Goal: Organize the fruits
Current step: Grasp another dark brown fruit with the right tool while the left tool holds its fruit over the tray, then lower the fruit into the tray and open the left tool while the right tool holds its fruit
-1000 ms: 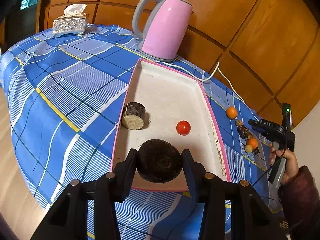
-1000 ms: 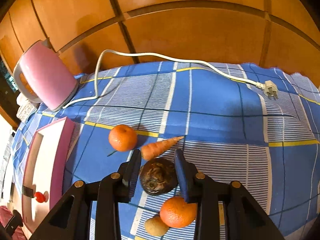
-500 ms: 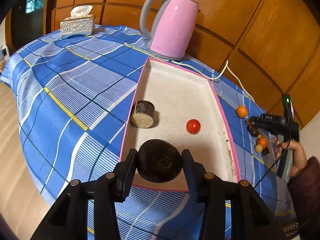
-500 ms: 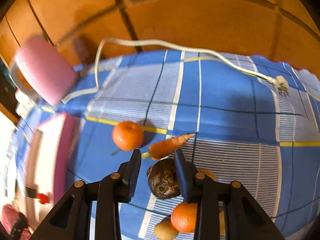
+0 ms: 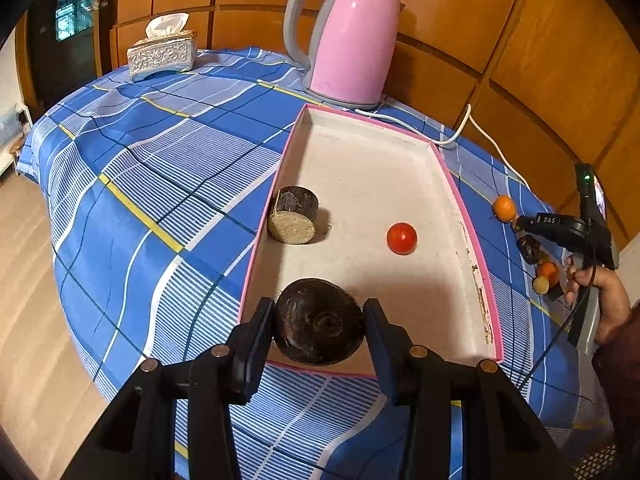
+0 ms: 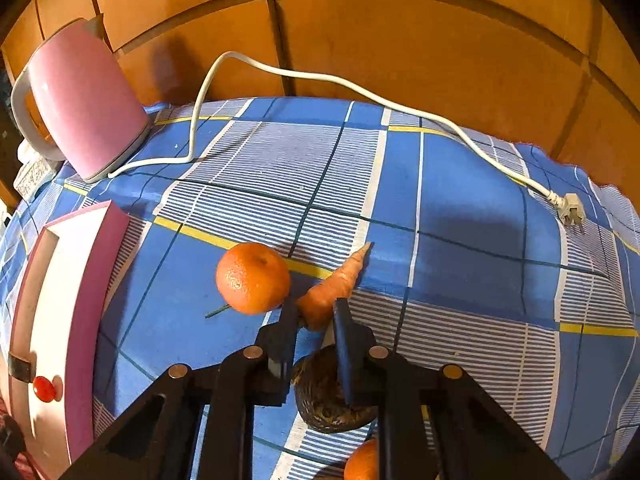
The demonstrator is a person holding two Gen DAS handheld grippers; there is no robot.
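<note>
My left gripper point(image 5: 319, 307) is shut on a dark brown round fruit point(image 5: 318, 330), held over the near end of the pink-rimmed white tray point(image 5: 452, 172). In the tray lie a red tomato point(image 5: 401, 238) and a dark cut piece with a pale face point(image 5: 294, 220). My right gripper point(image 6: 316, 314) points down at the cloth, its jaws closing onto the thick end of a carrot point(image 6: 340, 280). A mandarin point(image 6: 253, 278) sits just left of it. Another dark round fruit point(image 6: 324, 404) lies under the fingers, and a second mandarin point(image 6: 360, 464) is nearer me.
A pink kettle point(image 5: 352, 44) stands behind the tray; its white cord point(image 6: 360, 88) runs along the wooden wall to a loose plug point(image 6: 570, 208). A tissue box point(image 5: 162, 54) sits at the far left. The checked blue cloth drops off at the table's edges.
The right gripper moved forward from around the dark round fruit to the carrot's thick end, and its jaws narrowed. The left gripper tilted slightly, still holding its dark fruit.
</note>
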